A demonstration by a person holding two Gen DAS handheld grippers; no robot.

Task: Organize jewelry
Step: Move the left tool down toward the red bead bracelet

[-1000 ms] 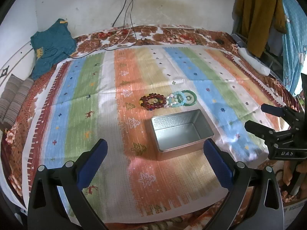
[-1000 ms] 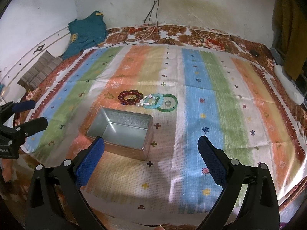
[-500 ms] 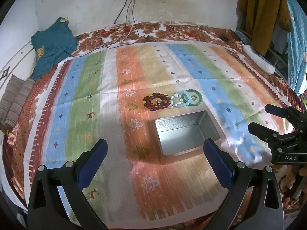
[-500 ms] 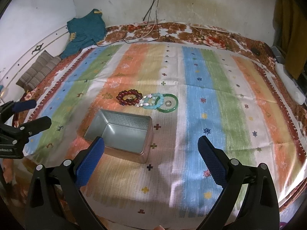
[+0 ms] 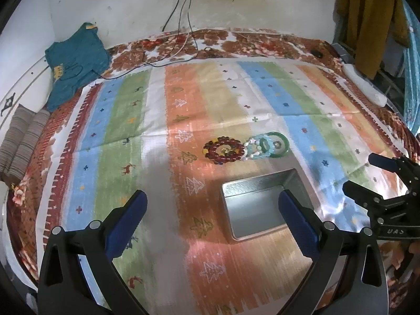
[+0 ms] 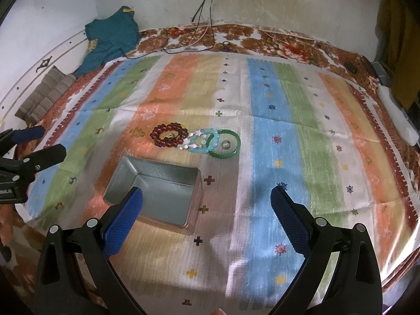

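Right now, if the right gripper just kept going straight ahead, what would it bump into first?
Probably the striped cloth itself. The open right gripper points at bare fabric just right of the metal tin, with the green bangle farther along. Depth is hard to judge here.

The left claw's [image 5: 211, 211] blue pad [image 5: 298, 216] covers part of the metal tin [image 5: 252, 207]. A small object inside the green bangle [image 6: 225, 153] is too tiny to identify. The yellow garment [image 5: 367, 18] runs off the top edge.
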